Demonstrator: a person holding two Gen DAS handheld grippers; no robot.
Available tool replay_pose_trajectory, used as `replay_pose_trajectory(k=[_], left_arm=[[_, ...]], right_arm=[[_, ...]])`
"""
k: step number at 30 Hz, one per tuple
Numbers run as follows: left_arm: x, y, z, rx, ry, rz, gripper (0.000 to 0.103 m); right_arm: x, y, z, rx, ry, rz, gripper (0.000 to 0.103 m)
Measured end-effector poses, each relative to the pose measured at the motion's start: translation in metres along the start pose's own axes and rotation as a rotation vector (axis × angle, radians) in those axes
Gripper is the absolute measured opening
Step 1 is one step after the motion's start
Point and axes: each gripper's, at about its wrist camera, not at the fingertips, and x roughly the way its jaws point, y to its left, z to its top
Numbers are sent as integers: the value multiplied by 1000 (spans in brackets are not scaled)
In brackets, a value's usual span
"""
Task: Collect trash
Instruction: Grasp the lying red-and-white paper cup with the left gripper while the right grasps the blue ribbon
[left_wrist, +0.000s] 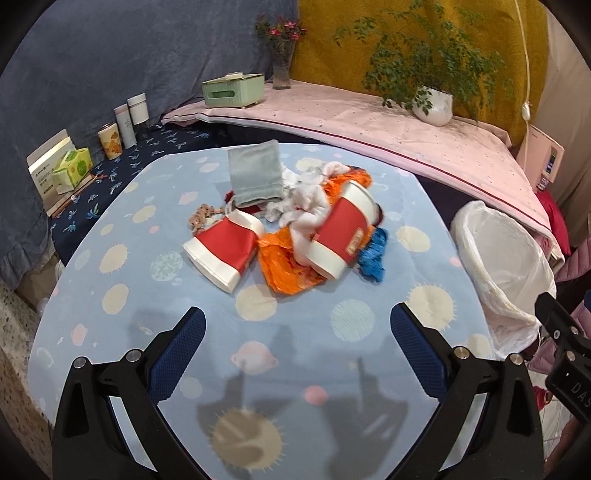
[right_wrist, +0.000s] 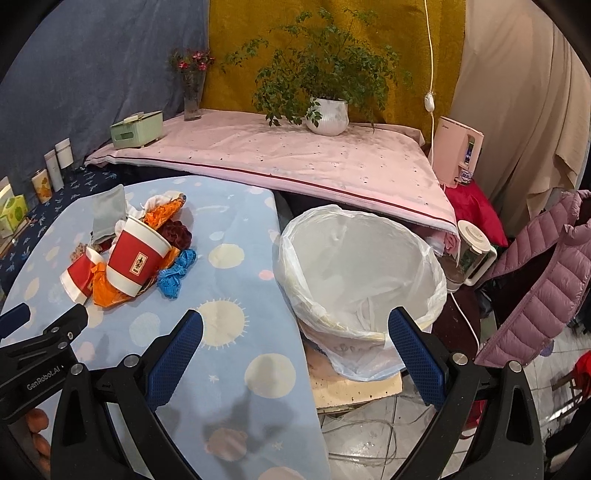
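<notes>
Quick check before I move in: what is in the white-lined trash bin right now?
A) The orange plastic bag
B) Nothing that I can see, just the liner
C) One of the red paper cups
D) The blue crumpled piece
B: the right wrist view looks into the trash bin and shows only its white liner, while both red paper cups, the orange plastic bag and the blue crumpled piece lie on the table.

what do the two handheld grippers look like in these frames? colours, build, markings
Both match: black plastic frames with triangular cut-outs and silver pivot bolts, each finger faced with a blue textured pad. The left gripper shows "GenRobot.AI" in white on its side in the right wrist view. The right gripper shows partial letters "DAS". No cables, hands or sleeves visible.
</notes>
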Motion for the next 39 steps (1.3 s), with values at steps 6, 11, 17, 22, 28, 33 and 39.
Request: replay_pose_trajectory(k=[6, 11, 17, 22, 28, 33, 39], left_arm=[[27, 41, 9, -71, 19, 40, 96], [50, 71, 14, -98, 29, 76, 96], [81, 93, 18, -152, 68, 47, 96], [102, 94, 23, -151, 80, 12, 95], [121, 91, 26, -165, 105, -36, 84], [130, 91, 27, -175, 128, -75, 63], [132, 88, 27, -163, 135, -113, 41]], right_arm=[[20, 23, 7, -5, 8, 52, 96], [42, 46, 13, -17, 18, 70, 96], [73, 65, 19, 5, 48, 86, 94], [100, 80, 22, 6, 93, 97, 87], [124, 98, 23, 26, 148, 148, 80], [139, 116, 20, 3, 180, 180, 68], [151, 127, 12, -14, 222, 226, 39]])
